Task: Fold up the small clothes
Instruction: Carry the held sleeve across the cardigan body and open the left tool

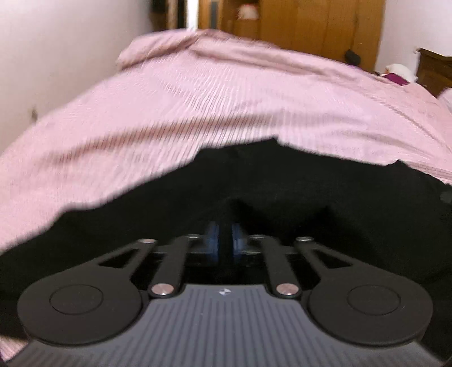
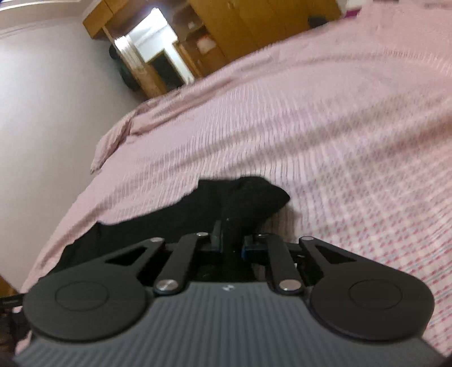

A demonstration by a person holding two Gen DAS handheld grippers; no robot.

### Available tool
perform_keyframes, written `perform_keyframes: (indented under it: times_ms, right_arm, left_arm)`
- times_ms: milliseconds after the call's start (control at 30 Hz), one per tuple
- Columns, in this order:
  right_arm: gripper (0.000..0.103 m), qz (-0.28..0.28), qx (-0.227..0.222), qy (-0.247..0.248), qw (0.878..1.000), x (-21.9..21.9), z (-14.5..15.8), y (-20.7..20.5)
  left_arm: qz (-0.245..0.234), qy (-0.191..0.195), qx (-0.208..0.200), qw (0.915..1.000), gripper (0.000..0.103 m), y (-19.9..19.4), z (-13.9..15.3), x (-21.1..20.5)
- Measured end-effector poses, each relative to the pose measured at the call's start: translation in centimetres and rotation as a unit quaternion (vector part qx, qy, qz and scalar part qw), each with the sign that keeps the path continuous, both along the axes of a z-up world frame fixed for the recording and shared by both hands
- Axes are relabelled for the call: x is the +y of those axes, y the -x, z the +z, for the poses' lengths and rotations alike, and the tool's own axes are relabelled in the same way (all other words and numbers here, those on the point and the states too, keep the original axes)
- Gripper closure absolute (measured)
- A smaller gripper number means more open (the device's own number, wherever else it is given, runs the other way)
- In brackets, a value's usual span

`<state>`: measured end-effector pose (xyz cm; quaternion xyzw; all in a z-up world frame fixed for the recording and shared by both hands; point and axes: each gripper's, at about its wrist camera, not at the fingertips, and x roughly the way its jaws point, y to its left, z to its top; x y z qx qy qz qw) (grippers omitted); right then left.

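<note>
Pink bedcover [image 1: 226, 93]: one, finely striped and checked, spread over the whole bed ahead of both hand-held grippers; it is rumpled into a ridge at the far left edge.
Bed: one, filling most of both views; it carries the garment.
Walls: pale and plain, running along the left side of the bed beyond each hand-held gripper.
Wooden wardrobe [image 1: 310, 25]: one run of brown doors at the far end of the room, past the foot of the bed.
Dark wooden furniture [image 1: 435, 70]: one piece at the far right, with small blurred items beside it.
Black garment [image 1: 282, 180]: one, lying on the bedcover directly in front of the left hand-held gripper and reaching across to the right one; what kind of clothing it is cannot be told.
Left hand-held gripper [image 1: 225, 240]: one, its blue pads drawn close together with a fold of the black garment pinched between them.
Right hand-held gripper [image 2: 230, 240]: one, jaws pressed together on a bunched end of the black garment [image 2: 245, 194], which rises as a tuft just ahead of its fingertips.
</note>
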<state>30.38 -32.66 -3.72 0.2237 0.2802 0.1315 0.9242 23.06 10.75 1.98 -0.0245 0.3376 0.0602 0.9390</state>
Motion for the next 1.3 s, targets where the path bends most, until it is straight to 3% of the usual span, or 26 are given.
perform_keyframes:
  times_ms: [133, 333, 433, 500, 533, 600, 633, 667, 767, 833, 900, 933, 967, 1000, 1033, 1100, 1133, 1167, 1200, 1300]
  right_arm:
    - [0.091, -0.032, -0.034, 0.049, 0.998, 0.5, 0.8, 0.4]
    - [0.088, -0.041, 0.009, 0.074, 0.996, 0.6, -0.9, -1.0]
    - [0.084, -0.042, 0.016, 0.070, 0.997, 0.3, -0.9, -1.1]
    - [0.072, -0.045, 0.014, 0.075, 0.996, 0.2, -0.7, -0.9]
    - [0.069, -0.047, 0.013, 0.075, 0.996, 0.2, -0.7, -0.8]
    - [0.056, -0.050, 0.011, 0.073, 0.996, 0.0, -0.5, -0.5]
    - [0.053, -0.050, 0.009, 0.073, 0.996, -0.1, -0.3, -0.3]
    - [0.049, -0.048, 0.006, 0.073, 0.996, -0.1, -0.1, -0.1]
    - [0.046, -0.044, -0.003, 0.073, 0.996, -0.1, 0.3, 0.4]
    - [0.046, -0.041, -0.001, 0.071, 0.997, -0.1, 0.2, 0.5]
    - [0.046, -0.041, 0.007, 0.065, 0.997, -0.3, -0.1, 0.5]
    - [0.046, -0.041, 0.011, 0.062, 0.997, -0.3, -0.2, 0.5]
    - [0.046, -0.042, 0.012, 0.061, 0.997, -0.3, -0.3, 0.4]
    - [0.046, -0.041, 0.011, 0.060, 0.997, -0.3, -0.3, 0.4]
    - [0.045, -0.040, 0.010, 0.058, 0.997, -0.3, -0.4, 0.4]
    - [0.046, -0.028, 0.005, 0.044, 0.999, -0.3, -0.5, 0.5]
    - [0.053, -0.017, -0.001, 0.031, 0.999, -0.4, -0.6, 0.6]
    - [0.085, -0.015, -0.007, 0.024, 1.000, -0.3, -0.6, 0.8]
    - [0.093, -0.025, -0.010, 0.030, 0.999, -0.2, -0.4, 0.9]
    - [0.094, -0.059, -0.036, 0.044, 0.997, -0.3, 0.1, 1.4]
  left_arm:
    - [0.012, -0.061, -0.049, 0.9968, 0.093, -0.3, 2.9, 0.5]
    - [0.005, -0.096, 0.017, 0.9952, 0.092, -2.7, 1.6, 2.1]
    - [0.006, -0.069, 0.032, 0.9971, 0.091, -2.5, 0.9, 2.4]
    - [0.009, -0.024, 0.030, 0.9992, 0.089, -1.9, 1.0, 3.1]
    - [0.010, 0.000, 0.028, 0.9996, 0.083, -1.7, 1.1, 3.5]
    - [0.010, 0.041, 0.022, 0.9989, 0.062, -1.4, 1.5, 4.0]
    - [0.012, 0.052, 0.019, 0.9984, 0.042, -1.4, 1.6, 4.1]
    - [0.016, 0.057, 0.015, 0.9982, 0.032, -1.2, 1.7, 4.1]
    - [0.029, 0.039, 0.021, 0.9986, 0.027, -1.2, 1.6, 3.7]
    - [0.041, 0.032, 0.040, 0.9978, 0.027, -1.7, 1.0, 3.8]
    - [0.044, 0.059, 0.052, 0.9960, 0.027, -2.0, -0.1, 4.2]
    - [0.043, 0.078, 0.057, 0.9944, 0.036, -2.1, -0.5, 4.4]
    - [0.042, 0.097, 0.057, 0.9928, 0.065, -2.0, -0.9, 4.5]
    - [0.038, 0.108, 0.058, 0.9918, 0.076, -1.9, -1.0, 4.4]
    - [0.034, 0.110, 0.052, 0.9920, 0.085, -1.7, -0.9, 4.2]
    - [0.023, 0.093, 0.022, 0.9952, 0.089, -1.2, 0.2, 3.4]
    - [0.018, 0.081, 0.007, 0.9965, 0.089, -0.9, 0.8, 3.0]
    - [0.015, 0.069, -0.010, 0.9975, 0.090, -0.7, 1.6, 2.7]
    - [0.015, 0.061, -0.024, 0.9978, 0.090, -0.6, 2.3, 2.4]
    - [0.023, 0.038, -0.064, 0.9969, 0.090, -1.0, 3.6, 2.5]
